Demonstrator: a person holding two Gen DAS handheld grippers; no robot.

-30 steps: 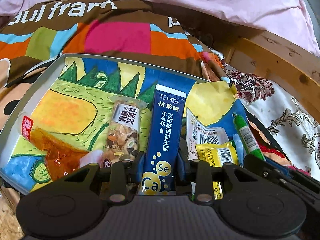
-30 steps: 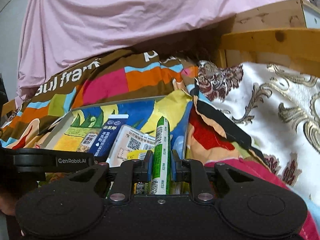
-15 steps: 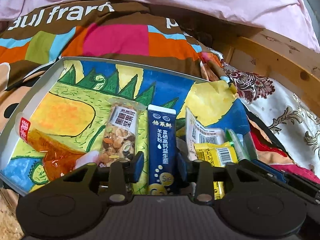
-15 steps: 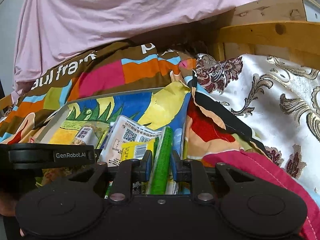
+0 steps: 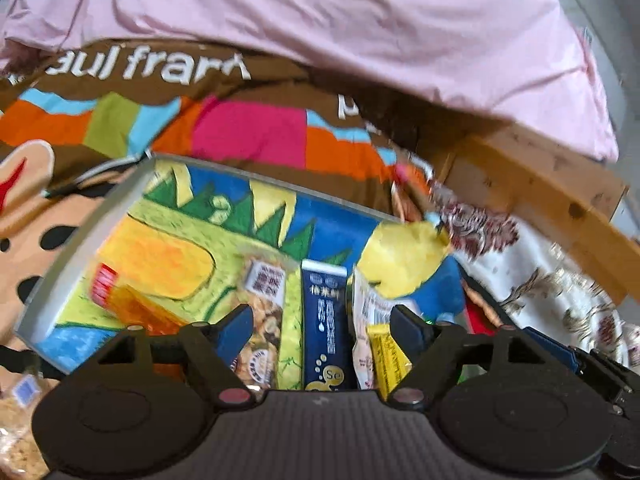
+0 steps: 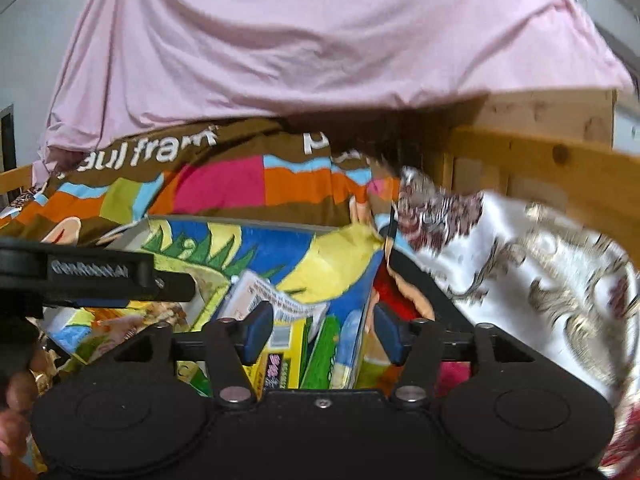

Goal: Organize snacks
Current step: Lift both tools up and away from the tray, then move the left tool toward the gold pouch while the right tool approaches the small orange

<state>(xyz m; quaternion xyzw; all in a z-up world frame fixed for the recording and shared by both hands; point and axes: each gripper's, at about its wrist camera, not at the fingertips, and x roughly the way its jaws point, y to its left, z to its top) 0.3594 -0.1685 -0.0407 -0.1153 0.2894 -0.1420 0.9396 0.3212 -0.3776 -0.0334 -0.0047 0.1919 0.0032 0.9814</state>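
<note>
I'm holding both wide open, gripping nothing: left gripper hovering over navy sachet, right gripper over green stick.

- Navy sachet: flat, lengthwise, mid-tray
- Nut-mix bar: clear wrapper, just left of it
- Orange packet: far left
- White barcoded pack and yellow packet: right
- Green stick: lying at the tray's right edge
</note>
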